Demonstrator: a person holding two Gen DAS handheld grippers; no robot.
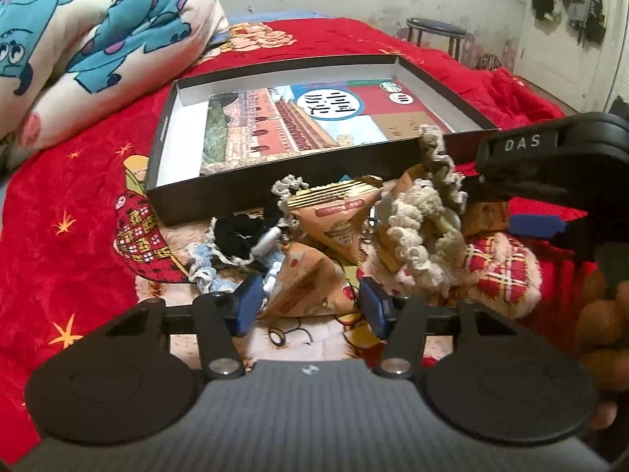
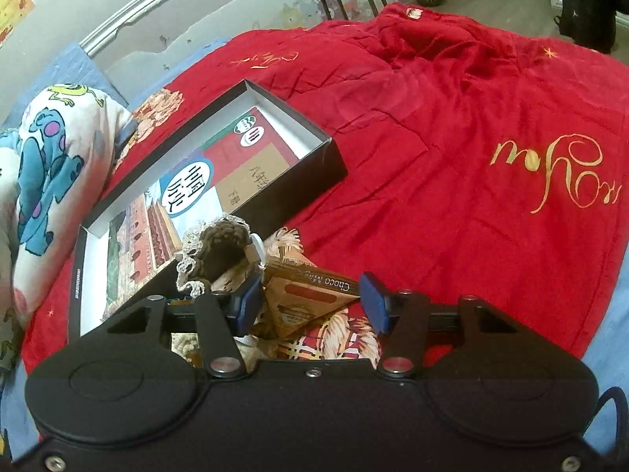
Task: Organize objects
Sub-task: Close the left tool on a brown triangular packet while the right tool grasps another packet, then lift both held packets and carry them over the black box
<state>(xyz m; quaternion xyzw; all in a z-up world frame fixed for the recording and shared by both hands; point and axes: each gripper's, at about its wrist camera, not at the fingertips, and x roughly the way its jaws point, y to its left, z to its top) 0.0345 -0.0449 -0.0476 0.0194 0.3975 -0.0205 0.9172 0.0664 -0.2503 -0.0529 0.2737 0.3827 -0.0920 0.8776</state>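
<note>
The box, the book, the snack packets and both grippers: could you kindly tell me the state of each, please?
Box: open, no lid, on the red blanket.
Book: closed, flat inside the box.
Snack packets: sealed, piled outside the box.
Left gripper: around a packet, contact unclear.
Right gripper: around a packet, left pad touching.

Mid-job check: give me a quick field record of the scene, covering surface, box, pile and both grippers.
surface: red blanket on a bed
box: open black box, a picture book lying flat inside
pile: triangular snack packets and crochet scrunchies heaped on the blanket, in front of the box
left gripper: low over the pile, a snack packet between its fingers; contact unclear
right gripper: around a brown packet; grip unclear
stowed so far: only the book shows in the box
</note>
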